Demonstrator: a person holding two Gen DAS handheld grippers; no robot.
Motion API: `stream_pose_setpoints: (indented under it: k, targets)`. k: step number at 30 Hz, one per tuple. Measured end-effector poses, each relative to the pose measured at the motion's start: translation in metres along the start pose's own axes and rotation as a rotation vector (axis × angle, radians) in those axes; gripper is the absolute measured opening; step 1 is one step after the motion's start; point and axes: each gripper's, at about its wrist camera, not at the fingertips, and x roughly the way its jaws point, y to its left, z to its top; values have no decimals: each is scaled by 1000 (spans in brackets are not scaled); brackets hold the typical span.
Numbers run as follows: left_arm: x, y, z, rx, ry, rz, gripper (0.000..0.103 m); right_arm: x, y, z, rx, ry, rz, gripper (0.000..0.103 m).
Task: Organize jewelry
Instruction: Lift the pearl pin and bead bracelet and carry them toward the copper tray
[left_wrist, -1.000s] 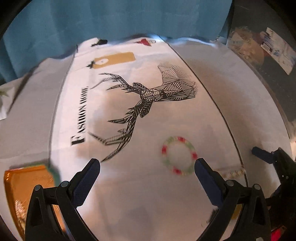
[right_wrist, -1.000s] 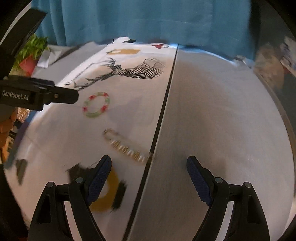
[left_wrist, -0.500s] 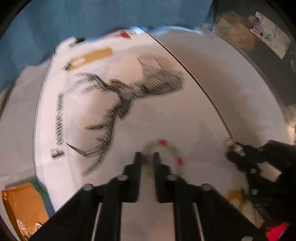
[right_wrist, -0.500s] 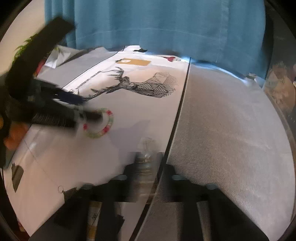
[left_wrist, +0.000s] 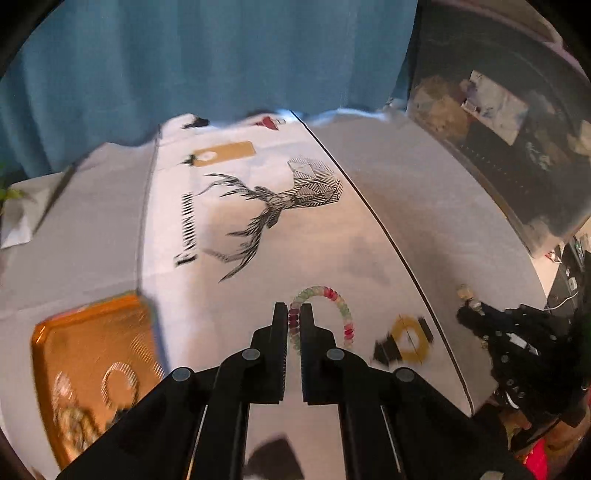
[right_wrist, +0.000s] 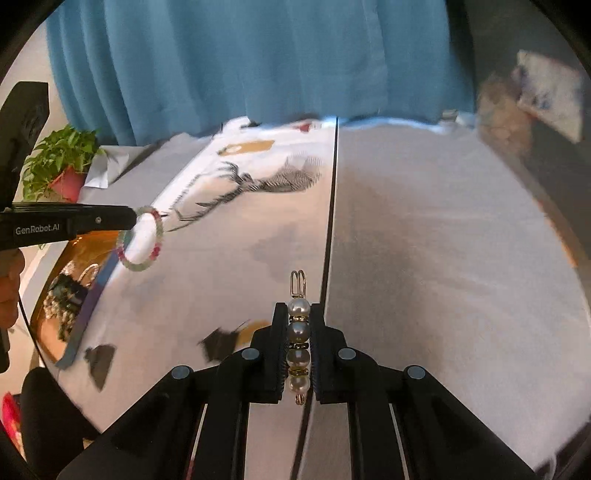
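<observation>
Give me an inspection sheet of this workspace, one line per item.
Surface: tablecloth with a deer print and a plain grey half.
Job's things: beaded bracelet held up by its rim; pearl hair clip held lengthwise; orange tray already containing jewelry.
Clutter: nothing seen on the cloth apart from printed motifs.
Grippers: left gripper shut on the bracelet; right gripper shut on the clip.
Cables: thin black lead by the person's hand.
Surroundings: blue curtain, potted plant.
</observation>
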Motion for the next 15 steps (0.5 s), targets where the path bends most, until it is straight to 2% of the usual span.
stream_pose_setpoints:
  k: [4, 9, 15]
  targets:
    - [-38, 2, -35, -5, -26, 26, 4, -51, 20, -18, 18, -62, -14, 12]
    - [-89, 4, -96, -20, -76, 71, 4, -113, 50, -47, 57, -138, -18, 12]
    - [-143, 5, -173, -58, -118, 92, 4, -172, 95, -82, 7, -178, 17, 12]
